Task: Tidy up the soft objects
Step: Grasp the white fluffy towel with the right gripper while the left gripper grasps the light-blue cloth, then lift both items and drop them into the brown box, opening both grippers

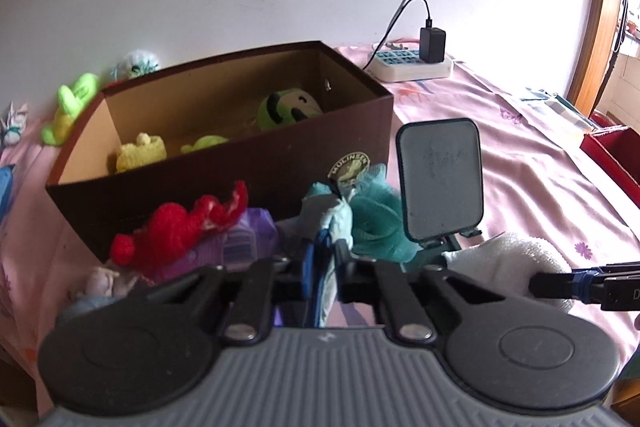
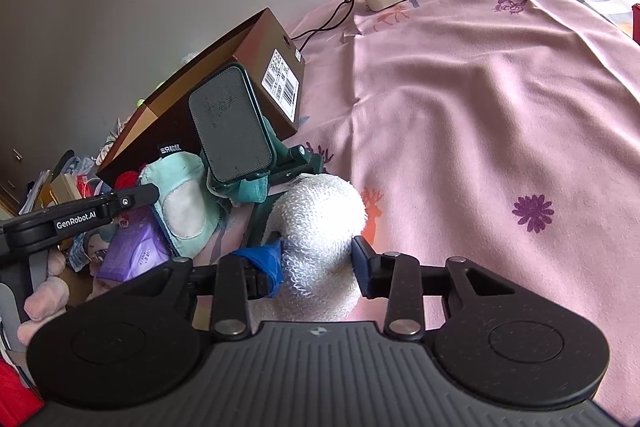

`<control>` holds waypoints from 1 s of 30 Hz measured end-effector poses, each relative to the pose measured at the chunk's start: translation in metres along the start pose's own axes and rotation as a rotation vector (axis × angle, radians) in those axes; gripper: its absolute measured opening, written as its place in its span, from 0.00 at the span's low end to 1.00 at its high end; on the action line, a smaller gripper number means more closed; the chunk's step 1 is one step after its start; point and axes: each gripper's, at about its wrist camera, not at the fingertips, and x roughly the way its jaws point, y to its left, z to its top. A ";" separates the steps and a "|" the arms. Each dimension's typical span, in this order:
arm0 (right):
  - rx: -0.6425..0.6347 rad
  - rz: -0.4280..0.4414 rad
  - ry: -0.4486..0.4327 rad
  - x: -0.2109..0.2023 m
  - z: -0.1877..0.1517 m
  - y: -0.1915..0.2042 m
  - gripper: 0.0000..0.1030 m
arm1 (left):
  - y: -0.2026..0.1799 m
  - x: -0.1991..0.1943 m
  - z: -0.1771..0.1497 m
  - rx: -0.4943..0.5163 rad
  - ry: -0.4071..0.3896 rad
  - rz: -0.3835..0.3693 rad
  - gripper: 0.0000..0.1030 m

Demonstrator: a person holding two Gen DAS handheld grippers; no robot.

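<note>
Crosswise between right claw (image 2: 318, 269) pads: white knit roll (image 2: 320, 227).

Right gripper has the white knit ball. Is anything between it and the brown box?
Yes. From the white knit ball held by the right gripper, the phone stand rises directly before the brown box, with a mint cloth beside it.

Matt cardboard box (image 1: 224, 163), fuzzy white knit ball (image 2: 320, 227), smooth pink cloth (image 2: 480, 107).
</note>
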 end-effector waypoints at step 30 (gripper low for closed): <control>0.011 0.251 -0.239 -0.040 0.127 0.057 0.17 | 0.062 -0.113 0.068 -0.097 -0.285 -0.014 0.02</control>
